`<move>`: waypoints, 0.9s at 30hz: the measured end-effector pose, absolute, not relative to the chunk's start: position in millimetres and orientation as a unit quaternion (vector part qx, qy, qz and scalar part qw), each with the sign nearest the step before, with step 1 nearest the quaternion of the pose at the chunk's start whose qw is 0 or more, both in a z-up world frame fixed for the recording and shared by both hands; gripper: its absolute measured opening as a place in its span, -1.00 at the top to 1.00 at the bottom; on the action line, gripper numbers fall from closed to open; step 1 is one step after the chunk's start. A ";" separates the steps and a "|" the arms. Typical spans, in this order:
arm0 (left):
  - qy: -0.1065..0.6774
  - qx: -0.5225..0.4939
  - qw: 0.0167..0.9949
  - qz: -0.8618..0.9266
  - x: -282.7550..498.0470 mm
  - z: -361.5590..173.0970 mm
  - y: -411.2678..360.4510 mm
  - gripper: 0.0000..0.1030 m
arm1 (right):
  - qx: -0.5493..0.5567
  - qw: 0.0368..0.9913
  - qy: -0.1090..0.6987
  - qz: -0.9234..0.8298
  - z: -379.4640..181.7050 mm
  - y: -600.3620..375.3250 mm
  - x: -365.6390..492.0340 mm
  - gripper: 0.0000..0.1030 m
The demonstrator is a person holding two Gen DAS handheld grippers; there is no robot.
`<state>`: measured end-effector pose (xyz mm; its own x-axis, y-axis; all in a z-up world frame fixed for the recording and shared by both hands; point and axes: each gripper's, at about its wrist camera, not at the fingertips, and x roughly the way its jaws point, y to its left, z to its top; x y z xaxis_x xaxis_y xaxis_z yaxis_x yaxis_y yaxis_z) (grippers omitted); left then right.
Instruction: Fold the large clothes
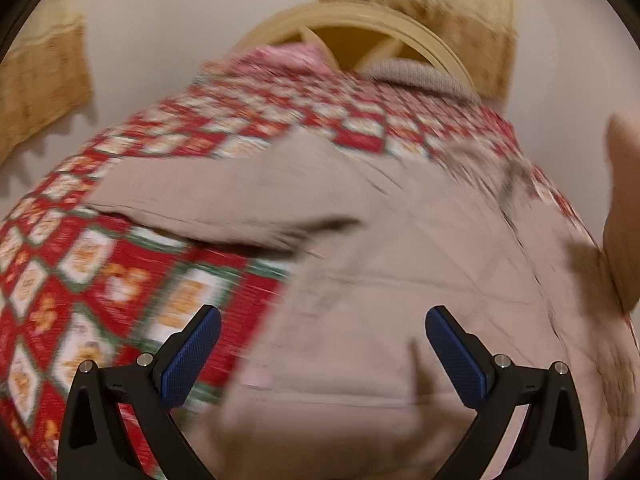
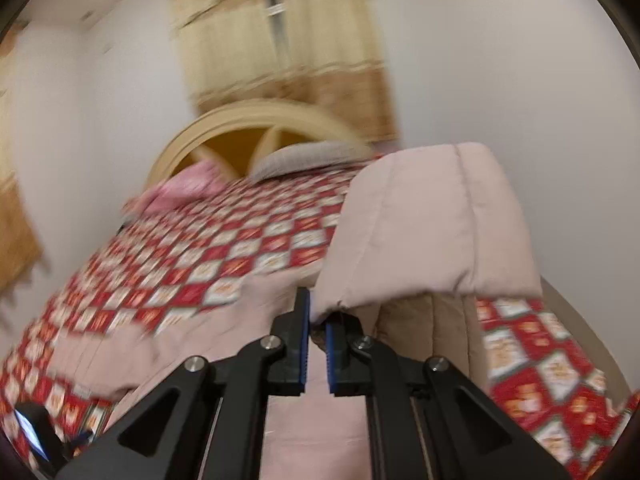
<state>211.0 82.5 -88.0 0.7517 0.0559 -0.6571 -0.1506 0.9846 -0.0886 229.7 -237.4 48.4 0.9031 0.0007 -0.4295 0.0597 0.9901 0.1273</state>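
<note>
A large pale pink quilted garment [image 1: 360,248] lies spread on a bed with a red, white and green patterned cover [image 1: 80,280]. My left gripper [image 1: 322,340] is open and empty, just above the garment's near part. My right gripper [image 2: 317,320] is shut on an edge of the pink garment [image 2: 420,232] and holds that part lifted, so it drapes up and over to the right of the fingers. The rest of the garment [image 2: 200,320] lies flat to the left. Both views are motion-blurred.
A cream arched headboard [image 2: 248,124] stands at the far end of the bed, with a grey pillow [image 2: 308,156] and a pink pillow [image 2: 188,188]. Beige curtains [image 2: 280,40] hang on the white wall. The bed's right edge [image 2: 572,312] is close.
</note>
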 end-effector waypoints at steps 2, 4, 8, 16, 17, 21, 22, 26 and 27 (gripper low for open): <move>0.323 -0.078 0.939 0.085 203.1 -86.4 102.2 -0.98 | 0.051 0.969 0.241 0.020 25.1 -195.3 246.4 0.82; 0.319 -0.091 0.938 0.095 201.2 -93.2 113.6 -0.98 | 0.044 0.963 0.262 0.039 3.9 -168.5 258.9 0.82; 0.356 -0.130 0.923 0.073 209.2 -121.3 125.2 -0.98 | 0.015 0.947 0.311 0.074 -49.4 -120.2 286.5 0.64; 0.392 -0.179 0.901 0.058 221.2 -136.3 137.0 -0.98 | 0.107 0.905 0.372 0.176 -67.1 -131.4 284.8 -0.35; 0.395 -0.174 0.900 0.061 222.1 -136.5 135.1 -0.98 | 0.108 0.913 0.353 0.174 -54.7 -140.1 278.7 -0.23; 0.404 -0.151 0.900 0.071 225.3 -137.8 127.8 -0.98 | 0.085 0.936 0.324 0.110 -27.2 -180.4 274.2 0.24; 0.405 -0.148 0.899 0.072 225.6 -138.1 126.9 -0.98 | 0.084 0.938 0.327 0.082 -27.0 -198.3 276.6 0.24; 0.408 -0.145 0.898 0.073 225.2 -139.1 128.4 -0.98 | 0.109 0.935 0.334 -0.047 -44.9 -268.5 281.9 0.24; 0.409 -0.144 0.898 0.073 225.2 -139.4 128.7 -0.98 | 0.129 0.930 0.334 -0.076 -53.2 -290.3 281.1 0.24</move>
<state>225.2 128.7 -139.4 0.6550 0.0137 -0.7555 -0.2497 0.9476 -0.1993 281.1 -290.3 -53.2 0.7647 -0.0554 -0.6420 0.2276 0.9553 0.1885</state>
